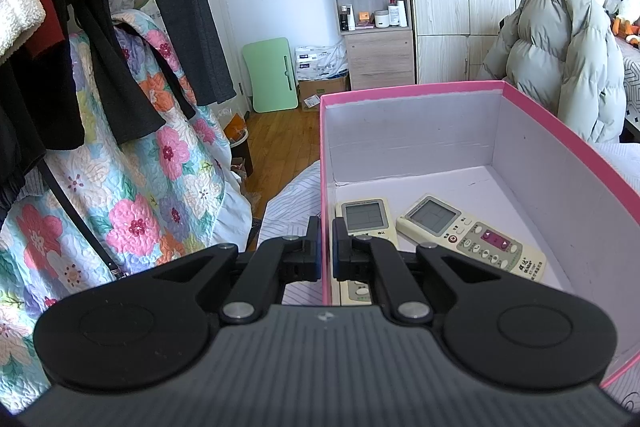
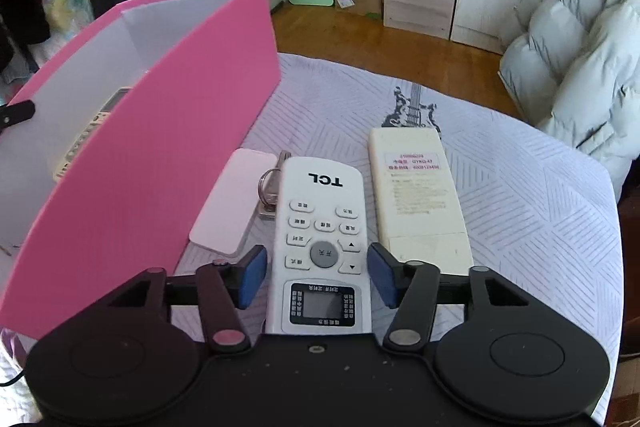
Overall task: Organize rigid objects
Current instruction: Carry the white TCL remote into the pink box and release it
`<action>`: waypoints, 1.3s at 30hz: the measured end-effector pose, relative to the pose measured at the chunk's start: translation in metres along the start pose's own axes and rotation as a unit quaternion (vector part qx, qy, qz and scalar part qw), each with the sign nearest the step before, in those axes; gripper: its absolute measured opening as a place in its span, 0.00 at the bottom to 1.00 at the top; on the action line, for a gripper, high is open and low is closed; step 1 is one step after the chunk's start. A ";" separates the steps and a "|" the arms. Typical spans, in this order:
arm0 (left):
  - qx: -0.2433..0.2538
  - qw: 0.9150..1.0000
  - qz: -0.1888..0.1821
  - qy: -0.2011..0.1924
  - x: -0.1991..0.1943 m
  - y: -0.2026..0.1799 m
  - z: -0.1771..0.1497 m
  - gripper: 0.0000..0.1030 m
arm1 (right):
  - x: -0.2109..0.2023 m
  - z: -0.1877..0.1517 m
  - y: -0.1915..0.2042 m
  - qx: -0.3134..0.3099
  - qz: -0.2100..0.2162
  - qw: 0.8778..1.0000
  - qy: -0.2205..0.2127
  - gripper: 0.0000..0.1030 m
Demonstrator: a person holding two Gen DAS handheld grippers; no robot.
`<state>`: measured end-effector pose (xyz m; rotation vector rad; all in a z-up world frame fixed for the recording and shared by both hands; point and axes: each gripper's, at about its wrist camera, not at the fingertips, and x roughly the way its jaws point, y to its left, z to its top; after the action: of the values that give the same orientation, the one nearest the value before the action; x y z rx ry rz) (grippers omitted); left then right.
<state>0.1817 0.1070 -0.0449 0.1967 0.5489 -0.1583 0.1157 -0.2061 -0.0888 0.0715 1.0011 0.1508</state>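
A pink box (image 1: 560, 163) with white inner walls stands on the striped cloth. Two cream remotes lie inside it, one (image 1: 366, 217) by the near left wall and one (image 1: 472, 235) slanted beside it. My left gripper (image 1: 327, 247) is shut on the box's left wall, one finger inside and one outside. In the right wrist view a white TCL remote (image 2: 320, 223) lies face up beside the pink box (image 2: 160, 131). My right gripper (image 2: 318, 275) is open and straddles the remote's display end, its blue pads (image 2: 254, 275) not pressing on it. A cream remote (image 2: 416, 195) lies face down to its right.
A flat white rectangular piece (image 2: 228, 203) and a key ring (image 2: 270, 187) lie between the TCL remote and the box. A puffy grey jacket (image 2: 580, 67) hangs at the cloth's right edge. Hanging clothes and a floral quilt (image 1: 140, 187) crowd the left side.
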 end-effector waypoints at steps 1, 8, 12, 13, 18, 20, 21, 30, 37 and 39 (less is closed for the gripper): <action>0.001 1.000 0.000 0.000 0.000 0.000 0.000 0.04 | 0.004 0.000 -0.002 0.007 0.004 1.000 0.010 0.62; 0.001 1.000 0.000 0.000 0.000 0.000 0.000 0.04 | 0.018 0.006 -0.007 0.027 0.013 1.000 -0.003 0.64; 0.000 1.000 0.000 0.001 0.000 0.002 -0.001 0.04 | 0.015 0.009 -0.009 0.030 0.014 0.999 -0.019 0.59; -0.001 1.000 -0.001 0.001 0.000 0.003 -0.001 0.04 | 0.011 0.008 -0.010 0.032 0.016 0.999 -0.029 0.59; -0.001 1.000 -0.001 0.001 0.001 0.003 -0.001 0.04 | -0.020 0.007 -0.006 0.029 0.010 0.997 -0.073 0.59; 0.000 1.000 -0.001 0.001 0.001 0.004 -0.001 0.04 | -0.033 0.008 -0.004 0.026 0.004 0.995 -0.092 0.59; -0.001 1.000 0.000 0.001 0.001 0.003 -0.001 0.04 | -0.041 0.009 -0.001 0.021 0.001 0.995 -0.102 0.59; -0.004 1.000 -0.002 0.003 0.002 0.004 0.000 0.04 | -0.101 0.036 0.046 -0.051 0.142 0.971 -0.184 0.60; -0.006 1.000 -0.003 0.003 0.003 0.003 0.000 0.04 | -0.064 0.062 0.110 -0.129 0.223 0.960 -0.107 0.60; -0.006 1.000 -0.004 0.003 0.003 0.003 -0.001 0.04 | -0.047 0.063 0.124 -0.135 0.221 0.963 -0.072 0.60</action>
<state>0.1846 0.1101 -0.0465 0.1832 0.5566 -0.1613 0.1324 -0.0910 0.0001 0.0543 0.7992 0.6813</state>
